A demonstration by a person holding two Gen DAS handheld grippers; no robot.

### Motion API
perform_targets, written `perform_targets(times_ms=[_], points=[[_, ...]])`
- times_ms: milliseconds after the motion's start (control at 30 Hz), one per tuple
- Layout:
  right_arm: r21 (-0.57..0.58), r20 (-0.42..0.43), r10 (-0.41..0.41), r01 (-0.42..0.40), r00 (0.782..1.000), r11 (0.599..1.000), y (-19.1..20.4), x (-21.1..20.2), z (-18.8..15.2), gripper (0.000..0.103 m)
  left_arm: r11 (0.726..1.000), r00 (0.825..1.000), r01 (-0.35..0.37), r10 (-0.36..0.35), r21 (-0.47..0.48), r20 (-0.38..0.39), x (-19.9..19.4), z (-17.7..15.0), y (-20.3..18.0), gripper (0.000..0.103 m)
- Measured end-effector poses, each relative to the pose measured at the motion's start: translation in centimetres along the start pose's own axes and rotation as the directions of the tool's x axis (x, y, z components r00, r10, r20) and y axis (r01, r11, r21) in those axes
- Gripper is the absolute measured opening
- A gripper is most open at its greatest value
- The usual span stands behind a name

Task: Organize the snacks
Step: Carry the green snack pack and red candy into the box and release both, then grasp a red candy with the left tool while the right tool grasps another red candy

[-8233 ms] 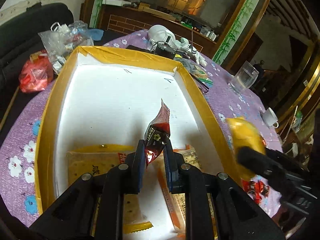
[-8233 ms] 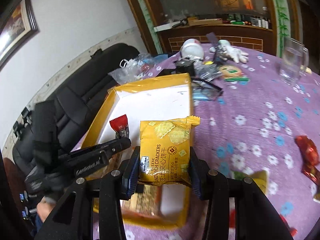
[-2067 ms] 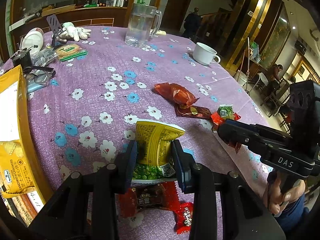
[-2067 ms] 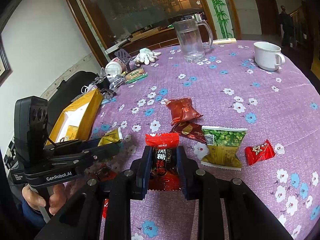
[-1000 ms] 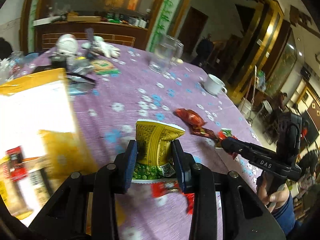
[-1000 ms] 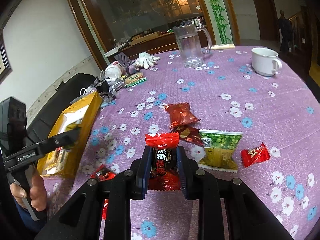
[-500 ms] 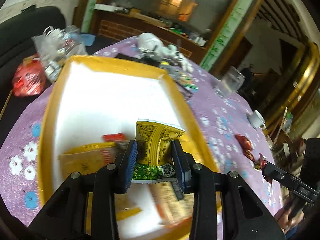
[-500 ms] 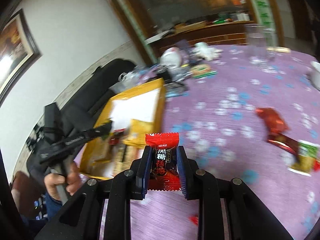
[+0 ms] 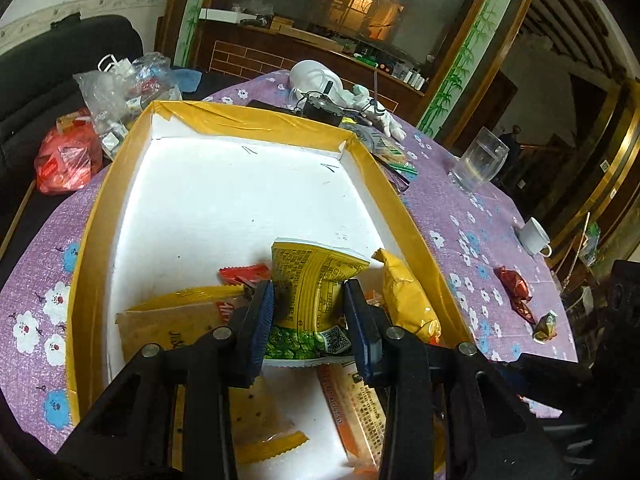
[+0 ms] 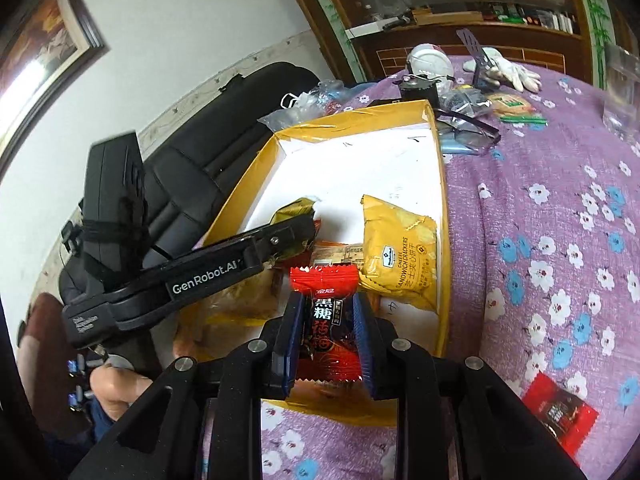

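Note:
My left gripper (image 9: 310,300) is shut on a yellow and green snack packet (image 9: 314,292), held upright over the near end of the yellow-rimmed white box (image 9: 240,192). In the box lie a tan cracker pack (image 9: 176,324), a small red candy (image 9: 244,274), a yellow cracker bag (image 9: 406,300) and an orange bar pack (image 9: 352,412). My right gripper (image 10: 328,316) is shut on a red brown-sugar candy packet (image 10: 326,316), just above the box's near rim (image 10: 442,240). The left gripper (image 10: 296,236) shows in the right wrist view, reaching into the box with its packet.
On the purple flowered tablecloth (image 10: 560,240) lie a red snack packet (image 10: 560,412), red and green wrappers (image 9: 516,284), a glass mug (image 9: 482,160) and a white cup (image 9: 534,236). Plastic bags (image 9: 120,92), glasses and clutter sit beyond the box. A black chair (image 10: 192,184) stands to the left.
Both grippers swung from the open tablecloth over to the box, each still holding its packet. The left one has settled low over the box's near end; the right has come up to the rim.

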State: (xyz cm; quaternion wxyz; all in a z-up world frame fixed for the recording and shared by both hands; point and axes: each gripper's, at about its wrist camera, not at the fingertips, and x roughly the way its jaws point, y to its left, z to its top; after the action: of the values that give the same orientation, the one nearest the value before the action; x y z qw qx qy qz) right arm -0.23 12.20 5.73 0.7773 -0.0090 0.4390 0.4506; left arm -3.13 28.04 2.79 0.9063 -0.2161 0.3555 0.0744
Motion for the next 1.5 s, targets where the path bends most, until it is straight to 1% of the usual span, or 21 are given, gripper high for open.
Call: perform_targets(times_ms=[67, 133, 233, 367, 467, 500, 567, 600, 633, 733, 867, 967, 1100, 1200, 1333, 1433, 1500], points=[[-0.018, 0.005, -0.003, 0.003, 1.000, 1.000, 0.2, 0.2, -0.2, 0.025, 1.000, 1.000, -0.014, 0.014, 0.016, 0.011, -0.1, 0.0, -0.2, 0.033], [-0.025, 0.000, 0.001, -0.001, 1.000, 1.000, 0.2, 0.7, -0.4, 0.024, 1.000, 1.000, -0.018, 0.017, 0.012, 0.019, -0.2, 0.0, -0.1, 0.033], [-0.034, -0.017, -0.002, 0.001, 1.000, 0.999, 0.2, 1.4, -0.7, 0.024, 1.000, 0.999, -0.013, 0.013, -0.002, 0.030, -0.3, -0.1, 0.3, 0.033], [-0.045, -0.019, -0.003, 0.003, 1.000, 0.999, 0.2, 1.7, -1.0, 0.024, 1.000, 0.999, -0.015, 0.015, 0.005, 0.040, -0.5, 0.0, 0.2, 0.033], [-0.047, -0.015, 0.012, -0.013, 1.000, 0.999, 0.2, 1.5, -1.0, 0.027, 1.000, 0.999, -0.006, 0.006, -0.001, 0.047, -0.5, 0.0, 0.4, 0.036], [-0.049, -0.011, 0.013, -0.013, 1.000, 0.999, 0.3, 1.4, -1.0, 0.027, 1.000, 0.999, -0.004, 0.004, -0.004, 0.049, -0.6, 0.0, 0.5, 0.037], [-0.046, -0.007, 0.021, -0.021, 1.000, 0.999, 0.4, 1.1, -1.0, 0.027, 1.000, 0.998, 0.001, -0.001, -0.013, 0.056, -0.7, 0.1, 0.7, 0.050], [-0.042, -0.005, 0.023, -0.023, 1.000, 0.999, 0.3, 1.0, -0.9, 0.027, 1.000, 0.998, 0.003, -0.002, -0.015, 0.064, -0.8, 0.1, 0.6, 0.053], [-0.038, -0.002, 0.026, -0.026, 1.000, 0.999, 0.2, 0.9, -0.9, 0.027, 1.000, 0.997, 0.005, -0.004, -0.019, 0.076, -1.0, 0.1, 0.7, 0.055], [-0.028, 0.007, 0.031, -0.031, 0.999, 0.999, 0.1, 0.6, -0.7, 0.027, 1.000, 0.997, 0.007, -0.006, -0.019, 0.080, -1.1, 0.1, 0.7, 0.055], [-0.020, 0.040, 0.035, -0.035, 0.999, 0.999, 0.1, -0.7, -0.5, 0.028, 1.000, 0.996, 0.016, -0.014, -0.018, 0.090, -1.3, 0.1, 0.7, 0.055], [-0.013, 0.076, 0.039, -0.038, 0.996, 0.999, 0.1, -2.5, -0.2, 0.028, 1.000, 0.996, 0.022, -0.020, -0.020, 0.087, -1.5, 0.0, 0.6, 0.055], [0.004, 0.130, 0.037, -0.038, 0.991, 0.999, -0.6, -5.4, -0.2, 0.037, 0.998, 0.996, 0.047, -0.044, -0.031, 0.075, -2.1, -0.4, 0.2, 0.055], [0.025, 0.173, 0.014, -0.019, 0.985, 1.000, -1.8, -7.7, -0.2, 0.043, 0.998, 0.996, 0.058, -0.057, -0.015, 0.073, -2.8, -0.6, -0.7, 0.055], [0.037, 0.209, -0.047, 0.040, 0.977, 0.998, -4.1, -10.4, -0.3, 0.049, 0.996, 0.995, 0.076, -0.079, 0.044, 0.066, -3.6, -0.8, -2.9, 0.055], [0.052, 0.182, -0.118, 0.110, 0.976, 0.993, -6.7, -11.8, -0.3, 0.049, 0.991, 0.994, 0.086, -0.092, 0.098, 0.056, -3.9, -1.1, -4.9, 0.057], [0.089, 0.172, -0.145, 0.132, 0.974, 0.987, -8.9, -12.5, -0.3, 0.050, 0.986, 0.993, 0.099, -0.106, 0.133, 0.043, -4.0, -1.4, -6.3, 0.057]])
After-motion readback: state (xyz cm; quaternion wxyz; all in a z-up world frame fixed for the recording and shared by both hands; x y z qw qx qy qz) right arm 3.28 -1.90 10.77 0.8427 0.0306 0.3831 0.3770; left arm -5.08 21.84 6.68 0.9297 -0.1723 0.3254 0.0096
